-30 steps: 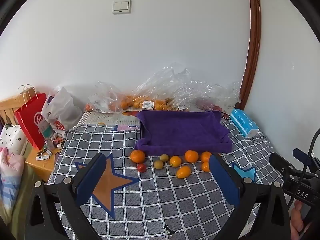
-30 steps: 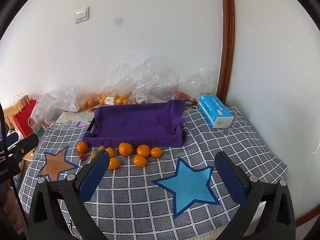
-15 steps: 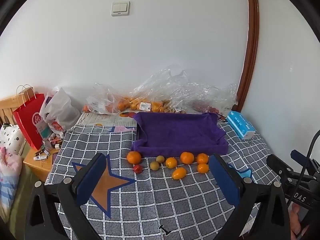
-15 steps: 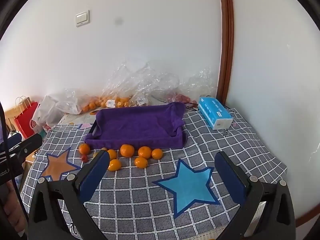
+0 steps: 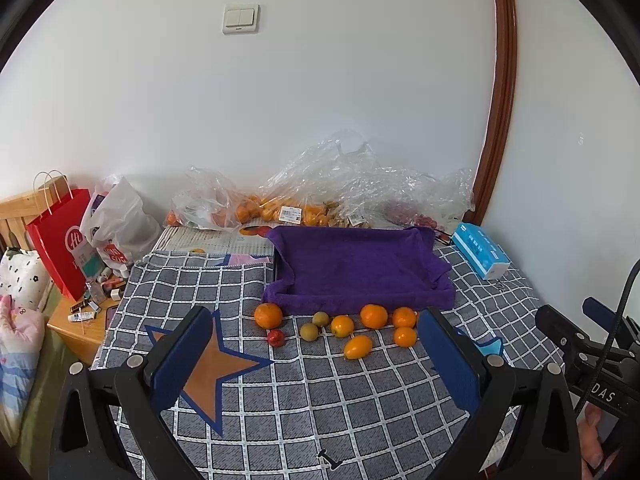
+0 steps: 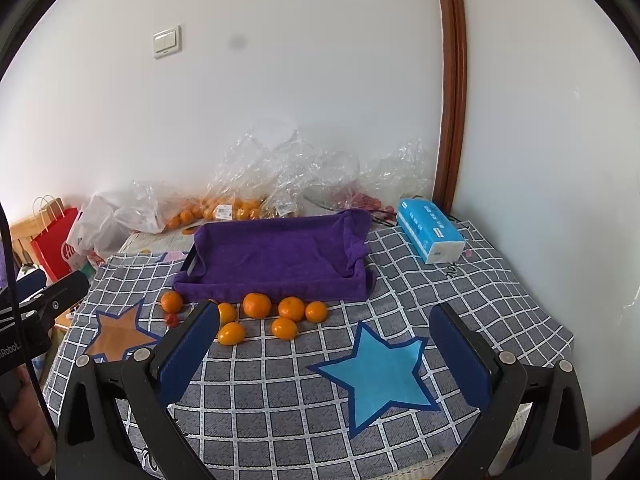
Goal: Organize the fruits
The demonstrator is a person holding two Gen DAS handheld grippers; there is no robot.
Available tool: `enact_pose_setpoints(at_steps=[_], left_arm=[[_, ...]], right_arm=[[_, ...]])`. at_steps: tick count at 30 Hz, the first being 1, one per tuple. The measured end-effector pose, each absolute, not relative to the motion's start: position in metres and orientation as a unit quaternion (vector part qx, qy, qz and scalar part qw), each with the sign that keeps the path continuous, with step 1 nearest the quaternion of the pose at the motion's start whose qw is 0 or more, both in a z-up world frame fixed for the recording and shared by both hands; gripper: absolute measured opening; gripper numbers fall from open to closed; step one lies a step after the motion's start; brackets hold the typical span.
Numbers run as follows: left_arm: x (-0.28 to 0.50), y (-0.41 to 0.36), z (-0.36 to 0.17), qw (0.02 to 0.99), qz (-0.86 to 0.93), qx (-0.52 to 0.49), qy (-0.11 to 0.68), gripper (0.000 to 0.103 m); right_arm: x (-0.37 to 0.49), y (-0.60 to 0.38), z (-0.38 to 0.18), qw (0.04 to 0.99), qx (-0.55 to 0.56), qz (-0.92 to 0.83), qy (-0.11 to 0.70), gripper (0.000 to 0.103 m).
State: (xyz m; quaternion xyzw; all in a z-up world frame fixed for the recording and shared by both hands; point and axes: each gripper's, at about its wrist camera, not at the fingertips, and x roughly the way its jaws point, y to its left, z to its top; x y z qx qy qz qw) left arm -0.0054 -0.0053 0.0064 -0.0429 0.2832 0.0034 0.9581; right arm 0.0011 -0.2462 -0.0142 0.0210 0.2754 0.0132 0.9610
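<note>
On the checked table (image 5: 320,408), leftmost orange (image 5: 268,315) first: your left hand-held gripper (image 5: 316,356) is spread wide and empty, so is the right hand-held gripper (image 6: 324,354). Straddle each fruit squarely, then drop it in the purple tray (image 5: 360,268).

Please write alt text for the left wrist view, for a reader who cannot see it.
Loose fruits, mostly oranges, lie on a checked tablecloth in front of an empty purple towel-lined tray. The open left gripper hovers in the foreground, holding nothing. Clear plastic bags of fruit sit against the white wall.
</note>
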Motion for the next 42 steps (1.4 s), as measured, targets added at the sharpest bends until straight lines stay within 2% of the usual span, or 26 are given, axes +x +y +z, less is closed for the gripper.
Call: enact_pose_setpoints(at_steps=[42], left_arm=[[-0.0066, -0.0007, 0.0061, 0.958, 0.009, -0.047, 0.284, 0.103]], right_arm=[[-0.0034, -0.2442, -0.0128, 0.963, 0.019, 0.014, 0.267, 0.103]])
